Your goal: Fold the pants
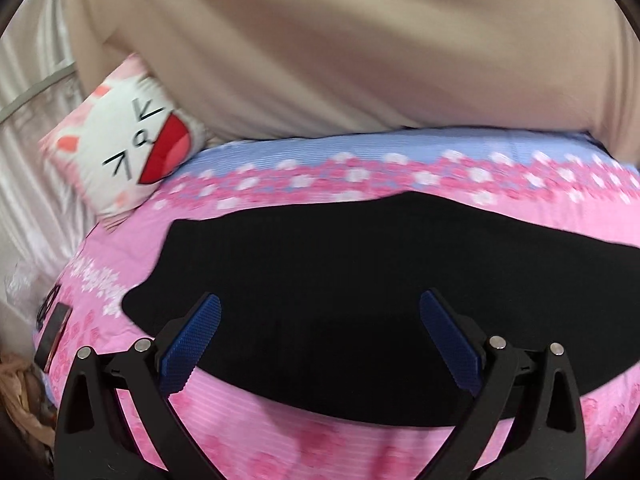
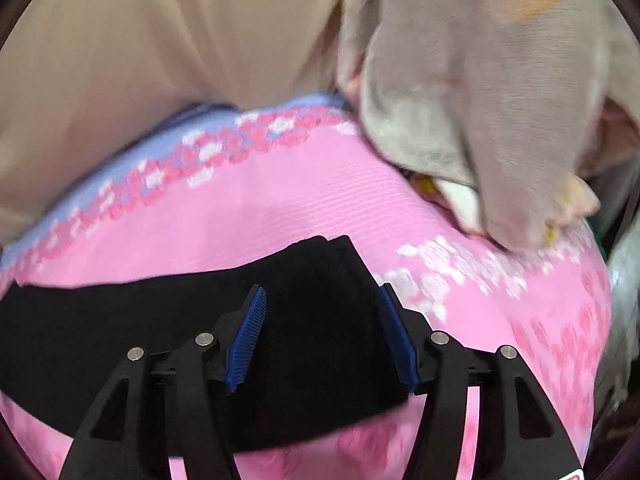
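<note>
Black pants (image 1: 340, 272) lie flat across a pink flowered bedsheet (image 1: 280, 440). My left gripper (image 1: 320, 316) is open and empty, its blue pads (image 1: 192, 344) hovering over the near left part of the pants. In the right wrist view the pants (image 2: 160, 320) stretch to the left, and one end with a folded-over edge lies just ahead. My right gripper (image 2: 322, 308) is open and empty above that end, with blue pads (image 2: 246, 340) on either side of the cloth.
A white cat-face pillow (image 1: 132, 152) lies at the back left of the bed. A beige wall or drape (image 1: 320, 40) rises behind the bed. A grey blanket heap (image 2: 480, 100) sits at the back right on the sheet (image 2: 520, 340). Clutter lies off the bed's left edge (image 1: 24, 392).
</note>
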Action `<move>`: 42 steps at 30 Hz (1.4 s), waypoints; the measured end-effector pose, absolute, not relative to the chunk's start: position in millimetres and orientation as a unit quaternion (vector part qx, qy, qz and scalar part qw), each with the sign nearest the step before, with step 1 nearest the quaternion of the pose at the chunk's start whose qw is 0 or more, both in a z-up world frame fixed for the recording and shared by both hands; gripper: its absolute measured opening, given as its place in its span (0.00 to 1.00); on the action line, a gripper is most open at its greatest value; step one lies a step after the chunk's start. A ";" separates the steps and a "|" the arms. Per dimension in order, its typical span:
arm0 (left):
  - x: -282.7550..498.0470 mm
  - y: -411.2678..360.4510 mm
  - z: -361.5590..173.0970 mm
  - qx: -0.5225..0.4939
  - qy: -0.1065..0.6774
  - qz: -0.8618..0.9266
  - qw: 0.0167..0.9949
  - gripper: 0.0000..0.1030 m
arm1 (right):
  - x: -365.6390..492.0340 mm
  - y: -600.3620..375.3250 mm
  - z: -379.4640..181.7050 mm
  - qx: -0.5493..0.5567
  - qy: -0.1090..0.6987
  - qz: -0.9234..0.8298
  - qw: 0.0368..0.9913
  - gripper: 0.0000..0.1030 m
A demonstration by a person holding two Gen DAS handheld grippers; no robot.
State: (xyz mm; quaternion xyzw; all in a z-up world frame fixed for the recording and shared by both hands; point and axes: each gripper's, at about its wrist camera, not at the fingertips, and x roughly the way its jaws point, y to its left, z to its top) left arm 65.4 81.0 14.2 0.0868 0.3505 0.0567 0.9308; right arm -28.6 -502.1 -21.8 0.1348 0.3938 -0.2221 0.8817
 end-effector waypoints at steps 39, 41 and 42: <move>80.2 0.1 -18.8 0.139 0.372 -0.015 0.918 0.95 | -75.3 -501.0 -28.0 0.210 0.349 -0.191 0.893 0.15; 78.2 6.2 -17.3 0.133 0.368 -0.018 0.920 0.95 | -74.5 -485.9 -11.4 0.228 0.323 -0.157 0.905 0.15; 77.9 9.9 -17.0 0.129 0.368 -0.019 0.921 0.95 | -71.2 -474.3 -2.4 0.231 0.313 -0.135 0.911 0.15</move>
